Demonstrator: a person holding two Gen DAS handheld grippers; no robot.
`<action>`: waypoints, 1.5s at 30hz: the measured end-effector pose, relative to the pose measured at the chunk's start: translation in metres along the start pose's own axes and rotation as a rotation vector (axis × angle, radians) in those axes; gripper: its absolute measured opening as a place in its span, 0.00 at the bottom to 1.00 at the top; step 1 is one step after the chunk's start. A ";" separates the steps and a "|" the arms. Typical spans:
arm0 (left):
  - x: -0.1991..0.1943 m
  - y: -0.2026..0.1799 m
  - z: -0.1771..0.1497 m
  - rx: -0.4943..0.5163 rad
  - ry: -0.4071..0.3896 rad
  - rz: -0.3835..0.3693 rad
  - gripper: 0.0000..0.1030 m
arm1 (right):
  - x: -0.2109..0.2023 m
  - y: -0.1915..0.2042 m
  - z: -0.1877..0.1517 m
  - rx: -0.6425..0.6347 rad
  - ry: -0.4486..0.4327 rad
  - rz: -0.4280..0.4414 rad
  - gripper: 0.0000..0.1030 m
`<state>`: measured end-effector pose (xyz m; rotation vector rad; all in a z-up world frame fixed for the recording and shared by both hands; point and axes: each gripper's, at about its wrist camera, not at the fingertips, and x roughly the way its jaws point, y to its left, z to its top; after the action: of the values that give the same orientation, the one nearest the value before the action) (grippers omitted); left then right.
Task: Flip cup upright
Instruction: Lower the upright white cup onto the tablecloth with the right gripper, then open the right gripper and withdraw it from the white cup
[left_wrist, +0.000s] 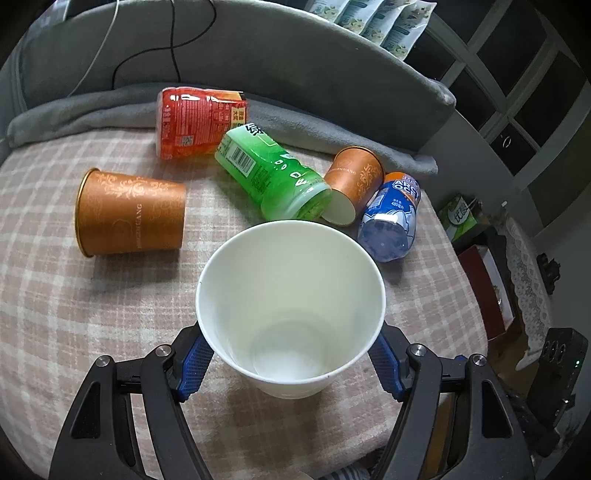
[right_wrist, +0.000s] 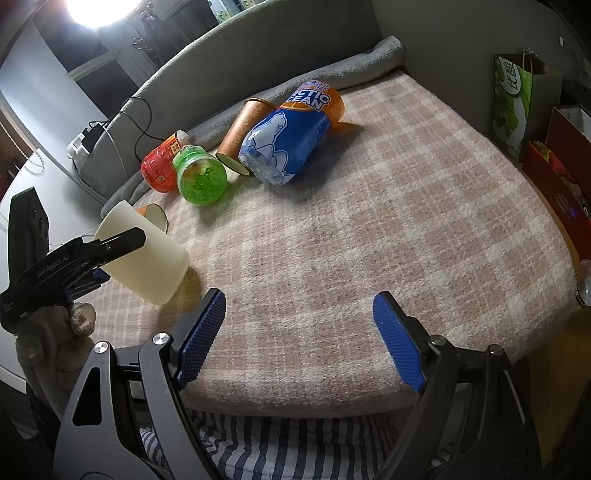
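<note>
White cup held tilted by left gripper; right gripper idle.

Left wrist view: the white cup (left_wrist: 290, 308) is clamped between the blue pads (left_wrist: 194, 365) of the left gripper (left_wrist: 290, 363), mouth facing the camera; an orange cup (left_wrist: 131, 213) lies ahead-left. Right wrist view: the right gripper (right_wrist: 299, 338) is spread wide and holds nothing, above the checked blanket (right_wrist: 388, 229); the cup (right_wrist: 147, 254) is seen far left, tilted.

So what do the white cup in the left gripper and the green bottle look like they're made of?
White cup: likely paper, matte, with a thin rolled rim and a faint seam inside. Green bottle: translucent glossy plastic, with highlights and a printed label.
</note>
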<state>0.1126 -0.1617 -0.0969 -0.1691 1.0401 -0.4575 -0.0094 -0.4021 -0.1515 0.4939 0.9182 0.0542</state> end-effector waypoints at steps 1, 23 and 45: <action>0.001 -0.001 0.001 0.005 -0.003 0.005 0.72 | 0.000 0.000 0.000 0.001 0.000 0.000 0.82; 0.009 -0.014 -0.005 0.092 -0.033 0.062 0.72 | -0.005 0.000 0.000 0.002 -0.014 -0.022 0.82; 0.009 -0.024 -0.015 0.133 0.000 0.031 0.77 | -0.009 -0.002 -0.001 0.013 -0.031 -0.020 0.82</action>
<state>0.0968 -0.1856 -0.1030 -0.0344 1.0076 -0.4964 -0.0161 -0.4063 -0.1461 0.4962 0.8935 0.0219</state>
